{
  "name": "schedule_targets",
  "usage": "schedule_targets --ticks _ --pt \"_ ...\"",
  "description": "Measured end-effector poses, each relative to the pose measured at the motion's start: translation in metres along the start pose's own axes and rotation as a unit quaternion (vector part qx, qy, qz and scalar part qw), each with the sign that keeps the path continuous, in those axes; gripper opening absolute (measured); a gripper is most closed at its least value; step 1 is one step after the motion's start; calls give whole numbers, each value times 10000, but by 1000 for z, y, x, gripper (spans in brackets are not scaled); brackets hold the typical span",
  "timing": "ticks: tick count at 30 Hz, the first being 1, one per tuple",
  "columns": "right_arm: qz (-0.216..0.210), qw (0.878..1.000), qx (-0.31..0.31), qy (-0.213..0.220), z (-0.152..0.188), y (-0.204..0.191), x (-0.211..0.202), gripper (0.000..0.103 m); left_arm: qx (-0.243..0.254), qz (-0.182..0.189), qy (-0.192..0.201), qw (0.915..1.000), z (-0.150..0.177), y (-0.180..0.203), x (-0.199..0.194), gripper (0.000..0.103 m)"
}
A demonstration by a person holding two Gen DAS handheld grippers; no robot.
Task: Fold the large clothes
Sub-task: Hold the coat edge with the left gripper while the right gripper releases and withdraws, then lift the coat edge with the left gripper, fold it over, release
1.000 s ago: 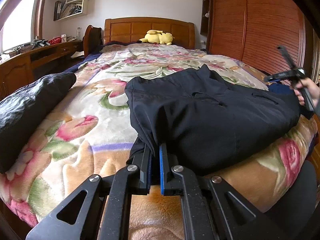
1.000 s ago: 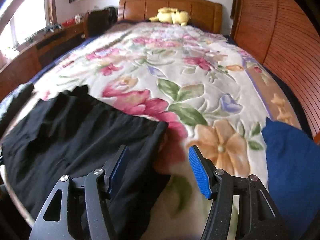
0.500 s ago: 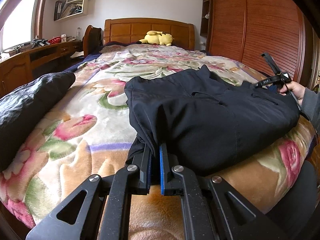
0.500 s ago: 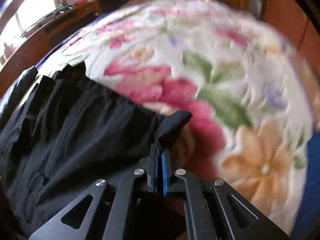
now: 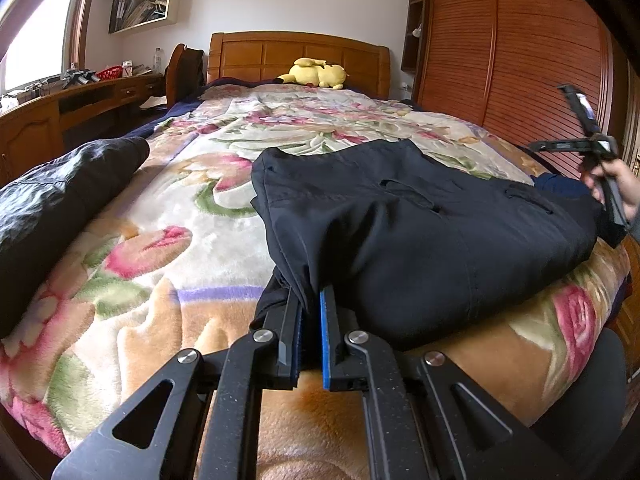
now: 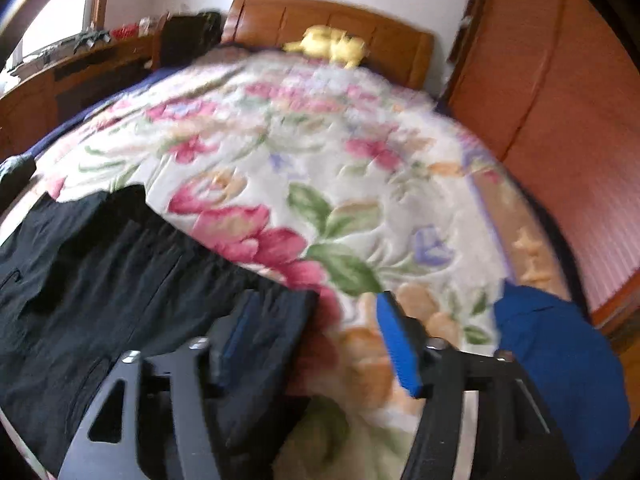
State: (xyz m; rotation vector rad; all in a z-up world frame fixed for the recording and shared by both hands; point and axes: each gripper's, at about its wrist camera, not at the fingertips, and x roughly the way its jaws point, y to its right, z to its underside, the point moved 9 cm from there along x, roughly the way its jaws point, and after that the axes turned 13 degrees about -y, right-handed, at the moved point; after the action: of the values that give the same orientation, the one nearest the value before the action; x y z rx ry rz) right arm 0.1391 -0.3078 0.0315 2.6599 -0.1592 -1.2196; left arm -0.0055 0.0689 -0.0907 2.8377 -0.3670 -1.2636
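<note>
A black garment (image 5: 420, 232), trousers by the look of its pockets, lies folded near the foot of the floral-blanketed bed (image 5: 180, 220). My left gripper (image 5: 310, 300) is shut on the garment's near left corner, with cloth bunched between the blue pads. In the left wrist view my right gripper (image 5: 588, 148) hangs above the garment's far right end, held by a hand. In the blurred right wrist view the right gripper (image 6: 316, 300) has its jaws opening. The black garment's (image 6: 100, 272) corner lies loose below, by the left finger, and no pad presses on it.
A dark jacket (image 5: 52, 208) lies at the bed's left edge. A blue garment (image 6: 556, 360) sits at the right edge. A yellow plush toy (image 5: 316, 74) rests by the headboard. A wooden wardrobe (image 5: 520, 60) lines the right side and a desk (image 5: 60, 108) the left.
The right gripper went from open to shut on the garment's corner, then let it go and pulled up and back, open again. The left gripper kept its grip and stayed put.
</note>
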Motion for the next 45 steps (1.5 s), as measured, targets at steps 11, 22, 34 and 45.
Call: schedule_targets --ticks 11,22,34,45 --pt "-1093 9932 -341 206 76 -61 -45 66 -20 23 -46 10000 1 -1 1 6" --pt "-1405 9888 -476 -172 126 -84 -20 66 4 44 -94 9999 5 -2 -1 7" --pt "-1449 9875 -385 -479 136 -100 10 66 293 216 507 9980 -47 28 -45 4" --pt "-1686 9853 274 42 141 -66 -34 66 1544 791 1038 9794 -165 178 -76 3"
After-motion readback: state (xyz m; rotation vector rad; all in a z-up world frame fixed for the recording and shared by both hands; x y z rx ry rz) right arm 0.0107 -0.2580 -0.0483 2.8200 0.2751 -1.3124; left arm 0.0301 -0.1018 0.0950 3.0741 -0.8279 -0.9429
